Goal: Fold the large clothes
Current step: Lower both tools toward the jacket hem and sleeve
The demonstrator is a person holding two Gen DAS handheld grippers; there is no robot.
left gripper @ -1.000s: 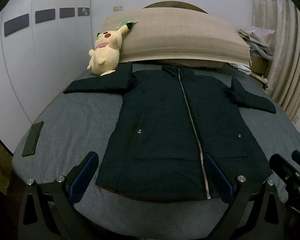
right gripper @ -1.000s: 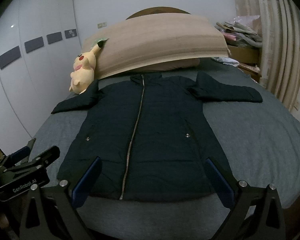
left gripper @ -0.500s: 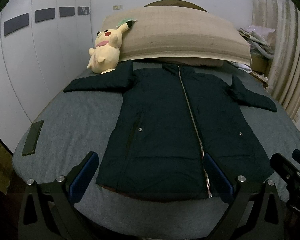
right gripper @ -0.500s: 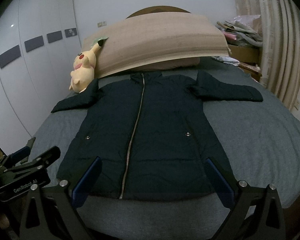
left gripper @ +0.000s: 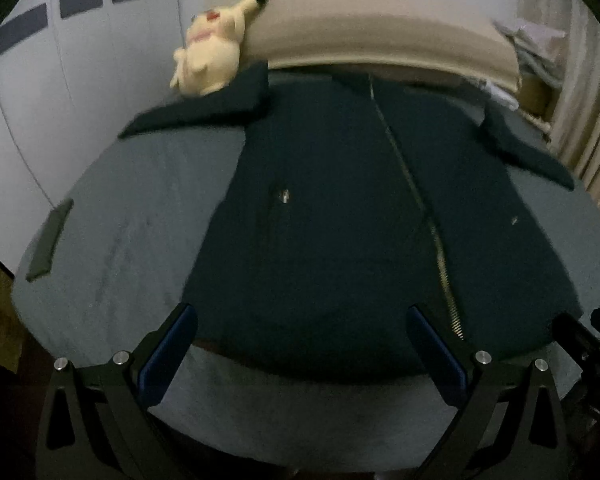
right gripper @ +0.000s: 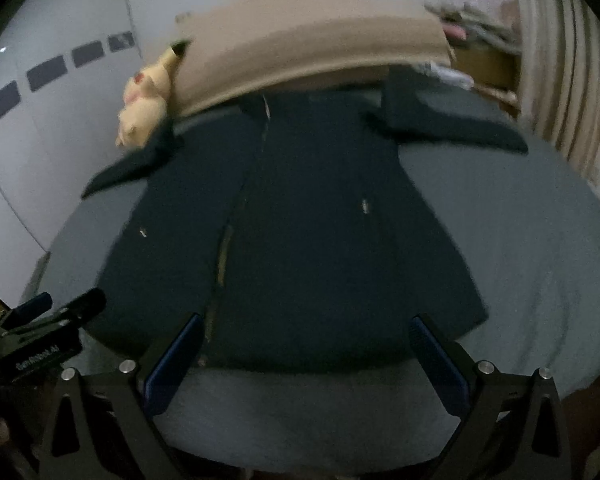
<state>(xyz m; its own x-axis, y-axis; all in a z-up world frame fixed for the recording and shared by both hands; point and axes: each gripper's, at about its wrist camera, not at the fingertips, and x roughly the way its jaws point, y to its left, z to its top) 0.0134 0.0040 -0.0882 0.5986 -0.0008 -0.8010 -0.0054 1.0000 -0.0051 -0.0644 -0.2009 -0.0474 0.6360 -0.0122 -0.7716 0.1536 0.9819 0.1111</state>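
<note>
Jacket [left gripper: 340, 208]: dark, zipped, flat on bed, sleeves spread toward 10 and 2 o'clock.
Bed [left gripper: 112, 248]: grey cover.
Plush toy [left gripper: 210, 60]: yellow, 11 o'clock, touching left sleeve.
Left tongs [left gripper: 300, 344]: wide, empty, above hem.
Right tongs [right gripper: 306, 350]: wide, empty, above hem.

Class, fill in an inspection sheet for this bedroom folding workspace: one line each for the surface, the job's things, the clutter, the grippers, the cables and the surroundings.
Surface: bed with a grey cover.
Job's things: dark jacket lying flat, zipped, sleeves spread, unfolded.
Clutter: yellow plush toy at one sleeve; flat dark object near the bed's edge.
Grippers: left gripper and right gripper both open, empty, near the hem.
Cables: nothing seen.
Surroundings: beige headboard cushion, curtain, white wardrobe wall.
</note>
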